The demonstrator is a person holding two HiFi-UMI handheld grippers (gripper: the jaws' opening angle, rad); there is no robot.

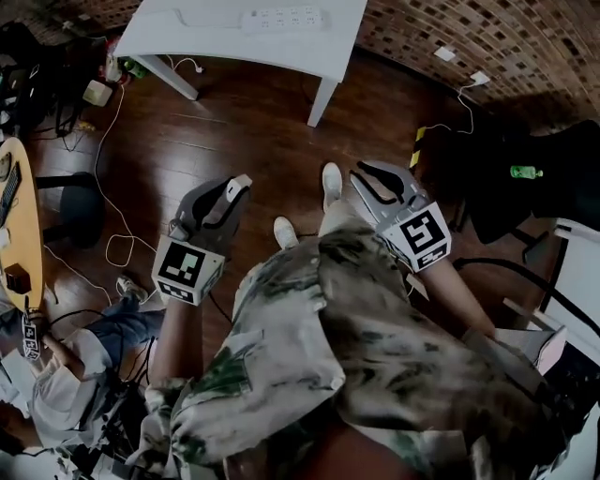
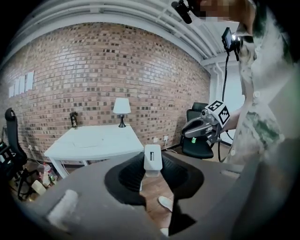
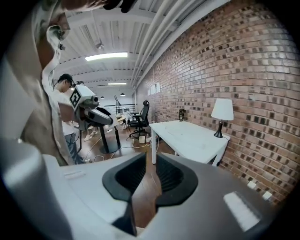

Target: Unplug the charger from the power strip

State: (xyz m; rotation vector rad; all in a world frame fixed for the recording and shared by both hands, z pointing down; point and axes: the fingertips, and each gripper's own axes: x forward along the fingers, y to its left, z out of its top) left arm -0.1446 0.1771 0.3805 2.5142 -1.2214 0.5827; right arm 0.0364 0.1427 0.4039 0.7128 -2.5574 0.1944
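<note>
The left claw (image 1: 234, 187) is pinching the charger (image 2: 153, 158). The white block stands upright between the two tips, held by its lower part only, with most of its body above the pads. It is already out of the strip (image 1: 281, 17), which lies well away on the white counter (image 1: 187, 33) at the far side of the room. No lead shows on the charger in any view.

The right claw (image 3: 150, 164) has its tips only narrowly apart, with nothing but bare floor (image 1: 234, 122) showing through the gap.

The unplugging looks done, so what remains is probably to set the charger down.

- **Slipping:** The grip is low on a smooth plastic body. A quick swing or a tilt of the hand could let it pivot between the pads or slide out. A fall would land it on hard wood.
- **Tripping:** Loose cables (image 1: 117, 248) loop across the floor at the left, close to a person (image 1: 66, 366) low down there. A step that way could catch a foot and jolt the grip.
- **Second claw:** It is too nearly closed to help catch or steady the charger.
</note>
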